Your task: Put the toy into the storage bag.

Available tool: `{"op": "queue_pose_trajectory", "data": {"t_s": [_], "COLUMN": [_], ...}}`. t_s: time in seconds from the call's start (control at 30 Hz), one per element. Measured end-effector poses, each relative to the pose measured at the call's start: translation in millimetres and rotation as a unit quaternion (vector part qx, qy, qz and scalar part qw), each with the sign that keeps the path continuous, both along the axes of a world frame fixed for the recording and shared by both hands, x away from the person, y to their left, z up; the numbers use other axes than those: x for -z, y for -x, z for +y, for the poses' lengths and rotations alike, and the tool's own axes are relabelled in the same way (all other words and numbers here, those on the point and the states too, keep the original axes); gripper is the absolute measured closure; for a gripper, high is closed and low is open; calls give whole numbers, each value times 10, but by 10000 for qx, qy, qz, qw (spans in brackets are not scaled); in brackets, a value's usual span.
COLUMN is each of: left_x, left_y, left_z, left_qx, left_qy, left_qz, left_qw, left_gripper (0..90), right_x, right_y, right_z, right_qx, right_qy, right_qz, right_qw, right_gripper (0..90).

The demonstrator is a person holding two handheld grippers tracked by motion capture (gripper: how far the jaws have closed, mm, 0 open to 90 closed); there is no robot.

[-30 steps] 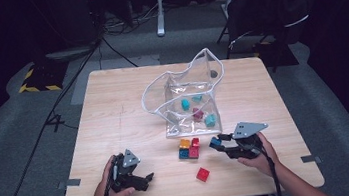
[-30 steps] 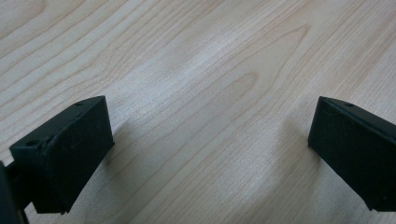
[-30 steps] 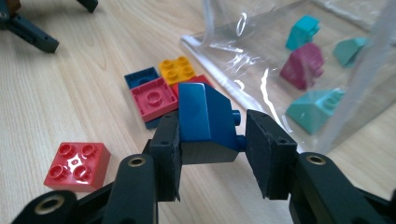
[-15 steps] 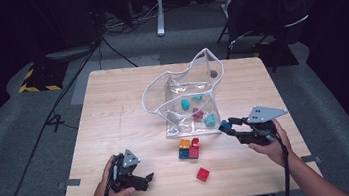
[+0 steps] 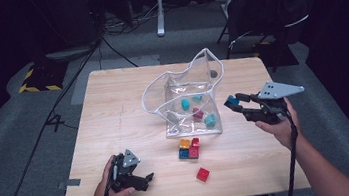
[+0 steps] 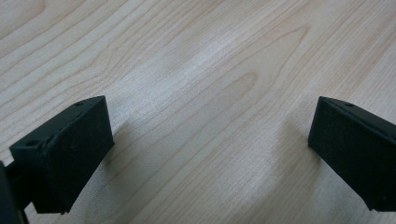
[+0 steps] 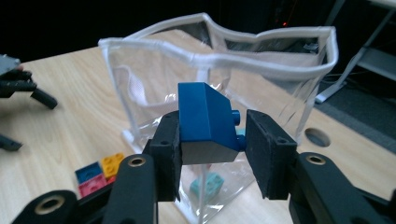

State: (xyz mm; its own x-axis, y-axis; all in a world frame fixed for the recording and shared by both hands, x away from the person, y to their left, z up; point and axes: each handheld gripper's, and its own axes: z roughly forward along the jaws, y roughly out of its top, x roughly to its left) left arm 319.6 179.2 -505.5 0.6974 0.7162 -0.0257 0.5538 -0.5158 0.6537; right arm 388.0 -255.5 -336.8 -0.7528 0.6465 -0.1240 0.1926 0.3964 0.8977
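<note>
Pinching a blue brick (image 7: pixel 205 123) between its 2 black jaws, the right hand-held gripper (image 5: pixel 238 104) hangs above the worktop (image 5: pixel 114 115) at the right side, just right of the clear bag (image 5: pixel 188 101). In the right gripper view the blue brick sits squarely between the pads, its sloped top facing up and a stud poking toward the right pad; the bag's white-edged mouth (image 7: pixel 261 35) stands open directly beyond it. In the high view the brick shows at the jaw tips, lifted off the wood and close to the bag's right wall.

Inside the bag lie several small bricks, teal and dark red among them, with 1 teal brick (image 5: pixel 210 120) near the right wall. In front of the bag, on the near side, a cluster of orange, red and blue bricks (image 5: pixel 189 148) rests on the worktop, and 1 single red brick (image 5: pixel 202 174) lies nearer still, apart from the cluster.

The left hand-held gripper (image 5: pixel 142 181) rests low at the near left of the worktop, well apart from the bag. Its jaws are spread wide with bare wood between them in the left gripper view.
</note>
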Motion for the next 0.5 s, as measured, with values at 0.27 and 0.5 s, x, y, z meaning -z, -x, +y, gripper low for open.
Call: {"op": "queue_pose_trajectory", "data": {"t_s": [0.27, 0.5], "left_x": [0, 0], "left_y": [0, 0], "left_z": [0, 0], "left_qx": [0, 0], "left_qy": [0, 0], "left_qz": [0, 0], "left_qw": [10000, 10000], "left_gripper": [2, 2], "right_x": [-241, -407], "right_y": [-173, -356], "right_z": [37, 86], "right_qx": [170, 333], "right_qy": [-78, -180], "right_qz": [-150, -213], "right_qw": [9997, 9991], "right_gripper": [584, 584]}}
